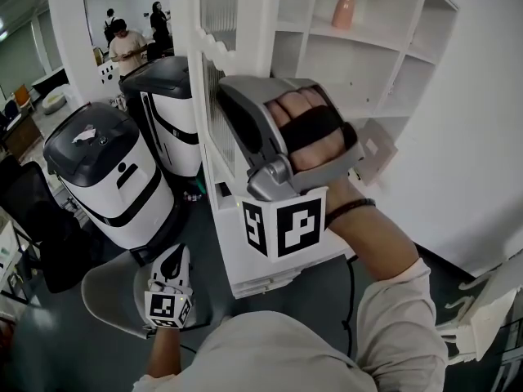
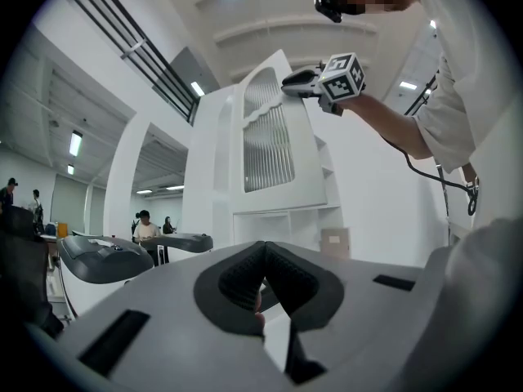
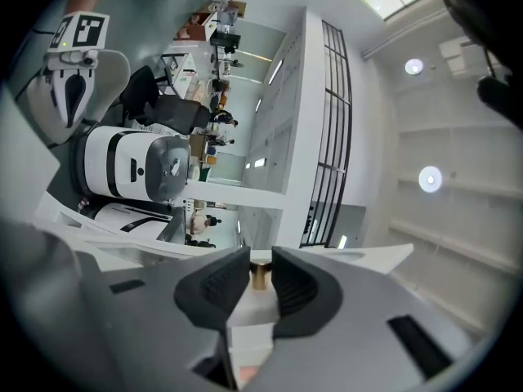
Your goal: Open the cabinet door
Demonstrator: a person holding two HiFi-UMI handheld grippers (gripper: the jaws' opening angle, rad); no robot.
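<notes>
The white cabinet (image 1: 343,55) has a door (image 1: 219,72) with a ribbed glass pane, standing swung out from the open shelves. In the right gripper view my right gripper (image 3: 261,278) holds the door's small brass knob (image 3: 261,274), both pads touching it. The head view shows that gripper (image 1: 233,96) raised at the door's edge, its fingertips hidden behind its own body. My left gripper (image 1: 167,288) hangs low at the lower left, away from the cabinet. Its pads (image 2: 245,276) meet with nothing between them. From the left gripper view the door (image 2: 265,137) and the right gripper (image 2: 294,82) show above.
Two white-and-black machines (image 1: 106,170) (image 1: 172,113) stand left of the cabinet. A grey chair seat (image 1: 110,296) is beneath my left gripper. A pink vase (image 1: 345,8) sits on an upper shelf, a cardboard piece (image 1: 376,149) lower. People (image 1: 127,47) stand far back.
</notes>
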